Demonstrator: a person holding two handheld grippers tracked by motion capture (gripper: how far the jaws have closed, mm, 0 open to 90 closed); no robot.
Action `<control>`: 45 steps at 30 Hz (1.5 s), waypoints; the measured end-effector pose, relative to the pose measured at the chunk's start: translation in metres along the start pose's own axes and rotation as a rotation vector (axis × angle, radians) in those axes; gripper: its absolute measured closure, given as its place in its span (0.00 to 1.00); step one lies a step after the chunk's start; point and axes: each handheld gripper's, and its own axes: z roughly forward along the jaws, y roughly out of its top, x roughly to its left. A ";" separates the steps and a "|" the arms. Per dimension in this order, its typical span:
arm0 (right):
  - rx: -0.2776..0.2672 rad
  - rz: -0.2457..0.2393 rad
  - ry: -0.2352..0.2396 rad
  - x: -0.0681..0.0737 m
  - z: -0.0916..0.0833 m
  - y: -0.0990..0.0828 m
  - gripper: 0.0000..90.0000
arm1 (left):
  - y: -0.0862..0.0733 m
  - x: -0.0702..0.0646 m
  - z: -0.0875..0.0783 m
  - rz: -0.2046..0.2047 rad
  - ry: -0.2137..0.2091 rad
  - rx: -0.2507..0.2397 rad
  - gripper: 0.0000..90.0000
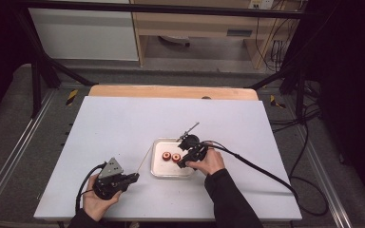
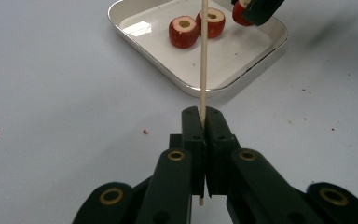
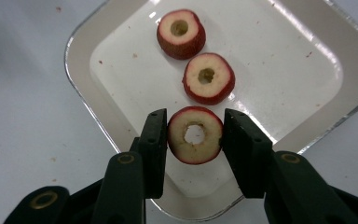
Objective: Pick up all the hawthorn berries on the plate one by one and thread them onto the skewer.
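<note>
Work in hand: threading cored red fruit rings onto a wooden skewer. Judged an early stage, since the visible length of the stick is bare and no ring sits on it.

Left gripper [image 2: 202,122]: jaws closed tight on one wooden skewer [image 2: 203,51], pinched near its lower end; a short stub pokes out below the pads, and the long free part runs straight ahead of the jaws, crossing over the tray's near edge.

Right gripper [image 3: 195,134]: jaws partly closed, with the pads pressing both sides of one fruit ring [image 3: 195,135], hole facing the camera. It looks lifted clear of the tray floor, though that is not certain. In the high view this gripper [image 1: 186,160] hangs over the tray's right part, well apart from the left gripper [image 1: 132,178].

Count:
- Skewers: one, held.
- Fruit rings: three. One is in the right jaws; two lie loose on the tray just ahead of those jaws, the nearer [image 3: 208,78] and the farther [image 3: 181,33].
- Trays: one shallow white tray [image 3: 81,70], rounded corners.
- Grippers: two.

Done: one ring gripped, skewer presented. Left: bring ring and skewer tip together, push it on, then the two remaining rings.
</note>
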 end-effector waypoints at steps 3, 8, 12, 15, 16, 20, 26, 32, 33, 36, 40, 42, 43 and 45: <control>-0.055 0.019 0.005 0.001 -0.010 -0.001 0.68 | 0.000 -0.002 0.000 0.000 -0.001 -0.003 0.98; -0.158 0.052 0.014 -0.001 -0.021 -0.008 0.68 | 0.001 -0.004 0.001 0.000 0.002 -0.007 0.98; -0.279 0.094 0.041 -0.005 -0.030 -0.016 0.68 | 0.001 -0.006 0.002 0.000 0.002 -0.009 0.98; -0.375 0.131 0.054 -0.007 -0.035 -0.022 0.68 | 0.002 -0.008 0.003 0.001 0.001 -0.011 0.98; -0.405 0.142 0.061 -0.007 -0.037 -0.024 0.68 | 0.002 -0.009 0.004 0.002 0.001 -0.012 0.98; -0.530 0.196 0.095 -0.008 -0.040 -0.030 0.68 | 0.003 -0.011 0.006 -0.002 0.003 -0.014 0.98; -0.663 0.275 0.137 -0.007 -0.038 -0.035 0.68 | 0.005 -0.015 0.009 -0.007 0.001 -0.023 0.98; -0.764 0.336 0.172 -0.003 -0.033 -0.036 0.68 | 0.006 -0.019 0.014 -0.033 0.000 -0.029 0.98; -0.784 0.345 0.173 -0.002 -0.032 -0.036 0.68 | 0.007 -0.020 0.015 -0.036 0.000 -0.028 0.98; -0.833 0.372 0.179 0.001 -0.029 -0.035 0.68 | 0.008 -0.023 0.017 -0.046 -0.006 -0.030 0.98; -0.879 0.400 0.171 0.004 -0.024 -0.034 0.68 | 0.010 -0.026 0.022 -0.055 -0.021 -0.037 0.98; -0.906 0.406 0.167 0.006 -0.021 -0.034 0.68 | 0.010 -0.027 0.024 -0.069 -0.015 -0.029 0.98; -0.915 0.414 0.170 0.006 -0.021 -0.034 0.68 | 0.011 -0.028 0.024 -0.076 -0.006 -0.019 0.98; -0.934 0.420 0.178 0.007 -0.019 -0.034 0.68 | 0.012 -0.030 0.027 -0.084 -0.003 -0.015 0.98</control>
